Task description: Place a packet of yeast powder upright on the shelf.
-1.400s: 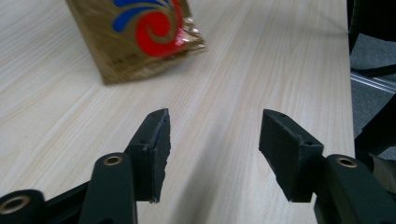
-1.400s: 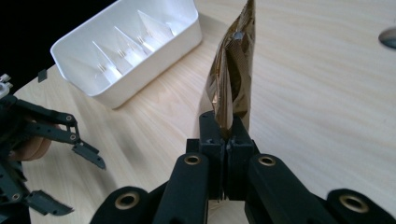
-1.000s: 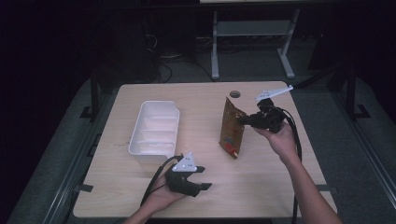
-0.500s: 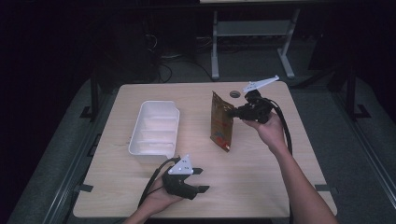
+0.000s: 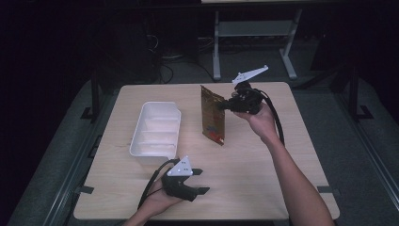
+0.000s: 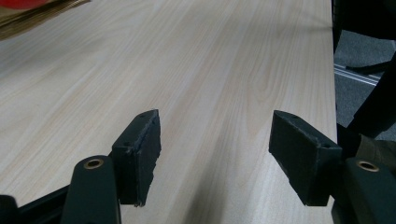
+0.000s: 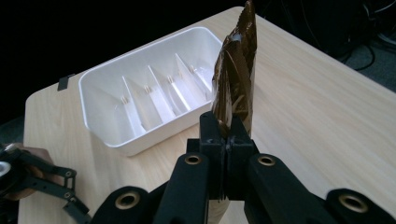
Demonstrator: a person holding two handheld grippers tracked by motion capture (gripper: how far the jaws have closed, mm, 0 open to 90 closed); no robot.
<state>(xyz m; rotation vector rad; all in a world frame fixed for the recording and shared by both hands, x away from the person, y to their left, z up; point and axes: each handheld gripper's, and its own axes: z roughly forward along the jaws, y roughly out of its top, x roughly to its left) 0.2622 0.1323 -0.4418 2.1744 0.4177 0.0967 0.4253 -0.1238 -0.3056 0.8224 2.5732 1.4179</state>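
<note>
Right gripper [image 5: 225, 106]: the 2 jaws are pressed together on one edge of the packet [image 5: 212, 116], which stands on end above the table [image 5: 263, 160]; in the right gripper view the packet [image 7: 235, 74] rises straight up out of the closed jaws.
Left gripper [image 5: 200, 181]: jaws spread wide with nothing between them, low over the near part of the table; in the left gripper view [image 6: 215, 140] bare wood grain shows in the gap.
Packet, position: lifted clear of the table, its lower corner hanging just above the wood, to the far side of the left gripper and well apart from it.
Tray [image 5: 141, 126]: white, with 4 thin dividers inside, lying just beyond the packet as seen from the right gripper [image 7: 228, 140]; it looks empty.
Packet, look: flat, tall pouch in shiny gold-brown film with a red patch low on its face and a serrated top seal.
Packet, likely handling: probably light and pliable; the foil looks slick and creased, so it may swing or slip in a pinch.
Best hold: likely the flat sealed margin, where the film is doubled and stiffer, rather than the filled middle.
</note>
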